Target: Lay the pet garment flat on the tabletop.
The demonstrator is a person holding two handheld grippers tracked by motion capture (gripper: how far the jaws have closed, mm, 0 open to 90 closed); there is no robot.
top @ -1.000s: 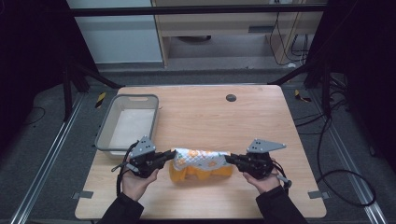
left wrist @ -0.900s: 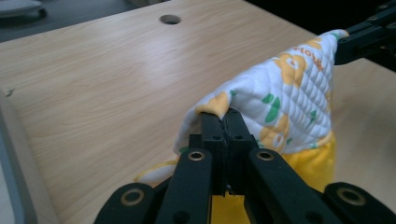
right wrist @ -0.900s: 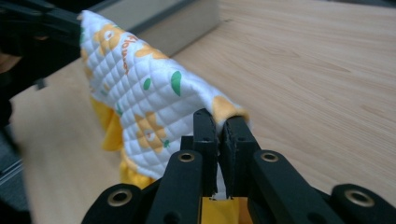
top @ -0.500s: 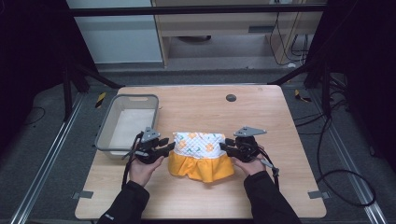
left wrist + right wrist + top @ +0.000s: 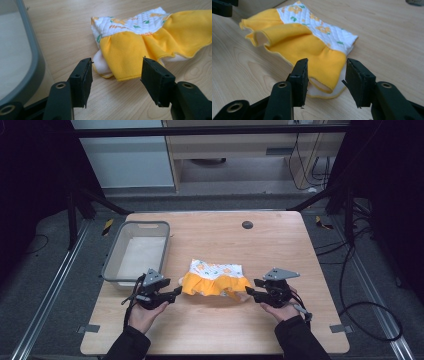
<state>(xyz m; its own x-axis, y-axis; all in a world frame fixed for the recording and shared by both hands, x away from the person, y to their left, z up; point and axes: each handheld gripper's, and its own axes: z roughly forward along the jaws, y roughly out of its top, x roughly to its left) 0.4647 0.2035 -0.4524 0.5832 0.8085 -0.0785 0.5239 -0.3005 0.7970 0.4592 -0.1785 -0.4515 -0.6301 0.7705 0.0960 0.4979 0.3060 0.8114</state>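
A small garment (image 5: 215,277) with a white flowered top and a yellow ruffled skirt lies flat on the wooden table (image 5: 280,245), near its front middle. My left gripper (image 5: 176,293) sits just off the garment's left end. In the left gripper view the left gripper (image 5: 116,66) has just been opening, and the yellow hem (image 5: 125,50) lies right in front of its tips, untouched by the pads. My right gripper (image 5: 248,293) is at the garment's right end. Its jaws (image 5: 325,72) have also just been opening, and they stand apart around the hem's corner (image 5: 322,60) without pressing it.
A grey mesh basket (image 5: 116,255) with a pale lining stands at the table's left, close behind my left hand. A dark round hole (image 5: 247,224) marks the table's far middle. Black frame bars and cables surround the table.
Both grippers carried the garment down onto the table and let go of it. Their jaws have opened, and the hands have drawn apart to either side of the garment.
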